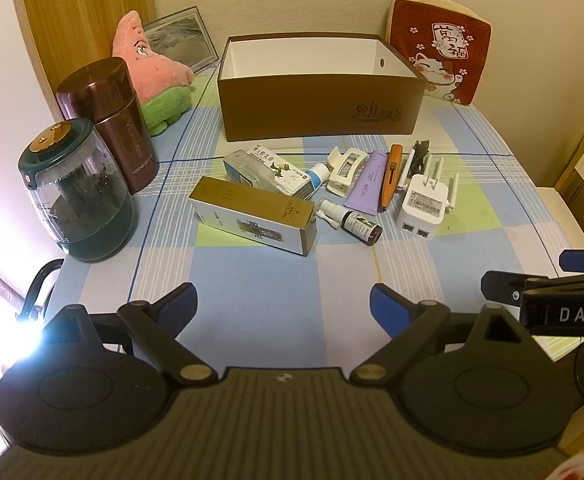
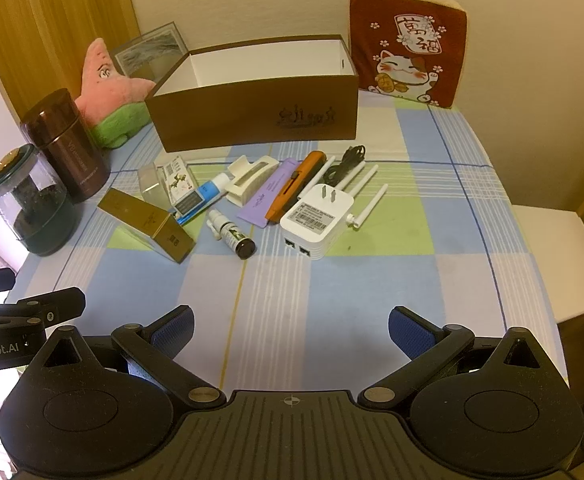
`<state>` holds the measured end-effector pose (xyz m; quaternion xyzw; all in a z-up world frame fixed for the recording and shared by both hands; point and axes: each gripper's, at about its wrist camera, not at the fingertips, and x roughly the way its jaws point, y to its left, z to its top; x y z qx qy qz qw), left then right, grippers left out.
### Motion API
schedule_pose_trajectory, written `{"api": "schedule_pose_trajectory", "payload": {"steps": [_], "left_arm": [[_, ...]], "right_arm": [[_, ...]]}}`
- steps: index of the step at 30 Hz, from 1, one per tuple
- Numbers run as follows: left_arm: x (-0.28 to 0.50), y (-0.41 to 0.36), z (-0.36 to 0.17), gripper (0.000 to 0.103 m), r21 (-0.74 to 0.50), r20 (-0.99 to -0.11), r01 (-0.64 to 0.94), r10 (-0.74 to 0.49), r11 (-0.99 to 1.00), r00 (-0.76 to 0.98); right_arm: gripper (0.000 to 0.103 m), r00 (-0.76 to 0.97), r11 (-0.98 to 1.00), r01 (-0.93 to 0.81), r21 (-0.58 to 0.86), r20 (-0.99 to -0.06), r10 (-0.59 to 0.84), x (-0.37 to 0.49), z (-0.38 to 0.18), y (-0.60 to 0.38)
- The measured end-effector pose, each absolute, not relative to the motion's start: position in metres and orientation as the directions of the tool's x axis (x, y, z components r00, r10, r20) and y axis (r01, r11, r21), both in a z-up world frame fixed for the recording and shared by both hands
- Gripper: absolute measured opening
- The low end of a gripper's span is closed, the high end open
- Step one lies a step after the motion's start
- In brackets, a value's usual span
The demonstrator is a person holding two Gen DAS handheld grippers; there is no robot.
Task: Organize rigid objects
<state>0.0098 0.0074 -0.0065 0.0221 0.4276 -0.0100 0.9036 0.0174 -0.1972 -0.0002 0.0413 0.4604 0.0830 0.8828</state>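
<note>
Surveying from the left wrist view: the left gripper [image 1: 283, 306] hovers low over the checked surface [image 1: 252, 292], fingers [image 1: 180, 308] spread wide and grasping nothing. Items logged, all lying loose in front of the brown box [image 1: 316, 108], which stands open and empty at the back:
- gold carton [image 1: 252, 216], on its side, nearest the left gripper
- ointment carton [image 1: 280, 170] with a clear plastic case [image 1: 246, 168] resting against it
- spray bottle [image 1: 352, 222], lying flat, just beside the gold carton
- hair claw [image 1: 344, 170], purple tube [image 1: 368, 182], orange utility knife [image 1: 390, 174], side by side
- white plug-in router [image 1: 422, 208], antennas pointing toward the box

Off to the left stand a dark canister [image 1: 108, 120] and a green-lidded jar [image 1: 76, 192], apart from the loose group.

From the right wrist view: the right gripper [image 2: 291, 330] also hangs above the surface, fingers [image 2: 406, 330] parted, empty. The router [image 2: 318, 216] lies almost straight ahead of it, the spray bottle [image 2: 232, 234] to its left; a black cable [image 2: 344, 162] sits behind the antennas.

Judgement on the step in hand: nothing is yet boxed, so a first pick is due. The router suits the right gripper; gripping across its body rather than the thin antennas should hold best. The gold carton suits the left, grasped across its narrow sides to avoid nudging the bottle.
</note>
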Motion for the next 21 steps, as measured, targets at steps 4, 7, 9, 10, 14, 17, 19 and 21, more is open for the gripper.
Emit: {"api": "schedule_pose_trajectory", "payload": {"steps": [4,7,9,10,14,17,19,21], "left_arm": [[0.011,0.008,-0.007,0.092,0.032,-0.773,0.039,0.0,0.999,0.634],[0.015,0.009,-0.007,0.092,0.033,-0.775,0.042,-0.001,0.999,0.632],[0.018,0.009,-0.007,0.092,0.034,-0.775,0.044,-0.001,0.998,0.632],[0.019,0.009,-0.008,0.092,0.034,-0.775,0.045,-0.002,0.998,0.632],[0.021,0.01,-0.007,0.092,0.034,-0.772,0.05,-0.005,0.998,0.635],[0.024,0.011,-0.006,0.092,0.035,-0.77,0.054,-0.008,0.998,0.638],[0.025,0.011,-0.006,0.092,0.034,-0.77,0.056,-0.009,0.998,0.638],[0.027,0.012,-0.006,0.092,0.035,-0.769,0.059,-0.011,0.998,0.639]], "right_arm": [[0.101,0.562,0.983,-0.108,0.15,-0.806,0.185,0.018,0.0,-0.197],[0.101,0.562,0.983,-0.108,0.151,-0.806,0.186,0.018,0.0,-0.197],[0.101,0.562,0.983,-0.108,0.15,-0.806,0.185,0.018,0.0,-0.198],[0.101,0.562,0.983,-0.108,0.151,-0.806,0.186,0.018,0.0,-0.198],[0.101,0.564,0.983,-0.104,0.15,-0.806,0.182,0.023,0.0,-0.196],[0.101,0.565,0.984,-0.099,0.149,-0.805,0.179,0.027,-0.001,-0.194],[0.101,0.566,0.984,-0.095,0.149,-0.805,0.176,0.029,-0.001,-0.194],[0.101,0.567,0.985,-0.09,0.149,-0.805,0.173,0.03,-0.001,-0.193]]}}
